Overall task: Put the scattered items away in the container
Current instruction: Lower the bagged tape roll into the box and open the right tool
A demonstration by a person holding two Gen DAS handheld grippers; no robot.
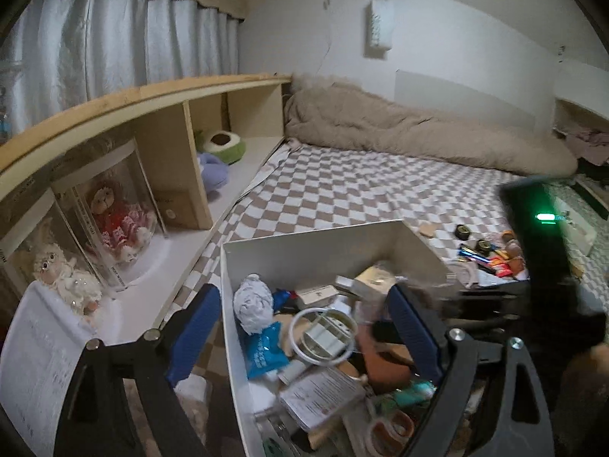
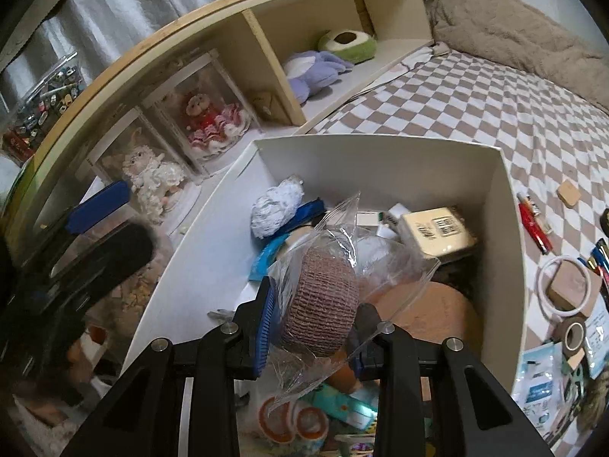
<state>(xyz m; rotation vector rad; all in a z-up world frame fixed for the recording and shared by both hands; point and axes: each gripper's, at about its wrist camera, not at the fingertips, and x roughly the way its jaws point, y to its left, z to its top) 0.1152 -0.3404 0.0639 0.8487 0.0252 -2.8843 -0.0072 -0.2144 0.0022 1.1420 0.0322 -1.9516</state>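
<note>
right gripper [image 2: 312, 327]: clamping a brownish woven roll in a clear plastic bag [image 2: 321, 304], centre-bottom of the right wrist frame; blue pads are squeezing it from both sides, bag film is spilling out above and below.
why held there: roll is hanging over the near part of the white box [image 2: 512, 236], so it looks like it is being carried in for a drop, not yet let go.
left gripper [image 1: 300, 327]: jaws are standing wide apart, nothing pinched; blue fingers [image 1: 194, 327] are straddling the box's left wall in the left wrist frame, one outside, one over the contents.
why open: likely empty and free for the next pick, my guess only.
container: white box is sitting on the checked bedspread [image 2: 475, 87], centre of both frames, beside the wooden shelf unit [image 2: 266, 61].
contents: crumpled white paper ball [image 2: 276, 205] at the back left, blue packets [image 1: 264, 350], white ring [image 1: 323, 337], cream tin with dark lettering [image 2: 437, 228], orange-handled scissors [image 2: 293, 422] at the near edge, leaflet [image 1: 323, 392]; deeper layer is too jumbled to name.
still outside: red pens [image 2: 534, 224], second white ring [image 2: 567, 289], tape roll [image 2: 571, 333], small tan block [image 2: 569, 192], all lying on the bedspread at the right edge of the right wrist frame.
progress: box is filling up, a fair pile remaining at the right.
</note>
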